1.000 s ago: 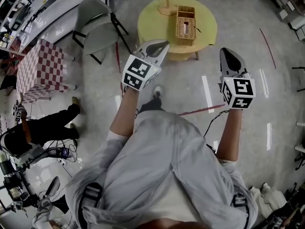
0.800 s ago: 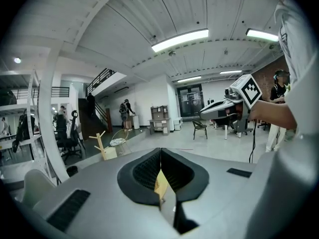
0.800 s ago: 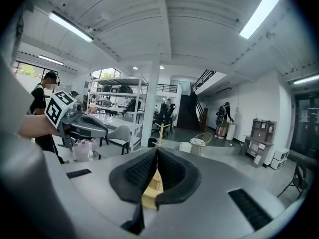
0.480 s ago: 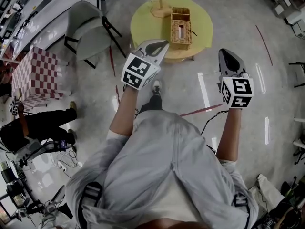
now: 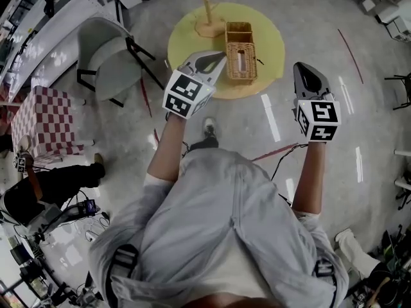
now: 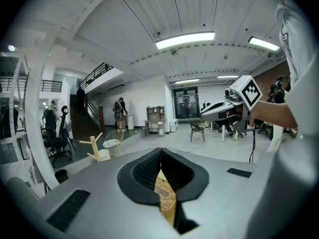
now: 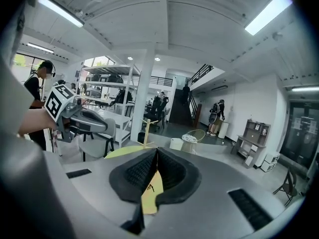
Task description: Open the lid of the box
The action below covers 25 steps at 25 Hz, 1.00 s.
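A wicker box (image 5: 241, 51) with a slotted lid stands on a round yellow table (image 5: 192, 50), beside a wooden peg stand (image 5: 207, 11). My left gripper (image 5: 222, 57) is shut and empty, its tip over the table's near edge just left of the box. Under its closed jaws in the left gripper view (image 6: 160, 152), a strip of the wicker box (image 6: 166, 198) shows. My right gripper (image 5: 300, 67) hangs over the floor to the right of the table, clear of it. In the right gripper view its jaws (image 7: 156, 151) are shut and empty, with the yellow table (image 7: 149, 195) showing below them.
A grey chair (image 5: 112, 63) stands left of the table. A red-checkered cube (image 5: 45, 120) and a crouching person (image 5: 51, 185) with cables are at the far left. A red line (image 5: 276, 151) and a cable cross the floor near my feet.
Both grippers have moved forward toward the table, which with the box now lies closer and more fully in view. The left tip has reached the table's edge. Both grippers stay shut.
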### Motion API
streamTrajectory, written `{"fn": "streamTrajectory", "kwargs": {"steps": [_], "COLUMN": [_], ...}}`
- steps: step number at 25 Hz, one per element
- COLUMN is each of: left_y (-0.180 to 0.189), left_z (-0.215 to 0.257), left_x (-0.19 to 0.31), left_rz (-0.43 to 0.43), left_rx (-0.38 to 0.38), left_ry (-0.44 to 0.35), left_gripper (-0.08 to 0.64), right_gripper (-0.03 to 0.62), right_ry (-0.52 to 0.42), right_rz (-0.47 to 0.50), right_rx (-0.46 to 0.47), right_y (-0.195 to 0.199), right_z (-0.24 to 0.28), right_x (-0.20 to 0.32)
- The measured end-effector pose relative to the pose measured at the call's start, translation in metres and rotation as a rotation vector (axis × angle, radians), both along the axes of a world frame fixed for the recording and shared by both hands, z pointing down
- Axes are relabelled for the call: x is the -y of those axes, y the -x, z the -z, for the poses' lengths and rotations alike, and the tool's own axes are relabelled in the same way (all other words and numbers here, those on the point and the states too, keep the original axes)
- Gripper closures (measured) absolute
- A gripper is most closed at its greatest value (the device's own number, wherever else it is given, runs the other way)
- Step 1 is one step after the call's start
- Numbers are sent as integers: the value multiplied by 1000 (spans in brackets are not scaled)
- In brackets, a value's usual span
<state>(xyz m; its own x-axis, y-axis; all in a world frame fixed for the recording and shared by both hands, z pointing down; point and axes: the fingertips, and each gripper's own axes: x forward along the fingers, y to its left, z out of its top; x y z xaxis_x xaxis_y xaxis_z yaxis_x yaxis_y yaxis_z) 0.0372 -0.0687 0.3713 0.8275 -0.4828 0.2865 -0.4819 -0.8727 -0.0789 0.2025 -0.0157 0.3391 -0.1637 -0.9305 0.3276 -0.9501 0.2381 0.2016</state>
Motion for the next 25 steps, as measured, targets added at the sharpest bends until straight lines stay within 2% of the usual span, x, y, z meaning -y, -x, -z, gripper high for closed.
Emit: {"fn": "streamTrajectory", "kwargs": {"steps": [16, 25], "left_y": [8, 11], "left_z": [-22, -46], "left_x": [110, 141], "left_rz": [-66, -90], "left_rx": [-15, 34], "left_ry": [68, 71], "left_gripper": [531, 531], "right_gripper": [568, 568], "right_ry": [58, 71], "right_rz": [-62, -64], "right_rx": [-5, -15], "right_y": [18, 29], "right_z": [-15, -24], "right_x": [110, 154]}}
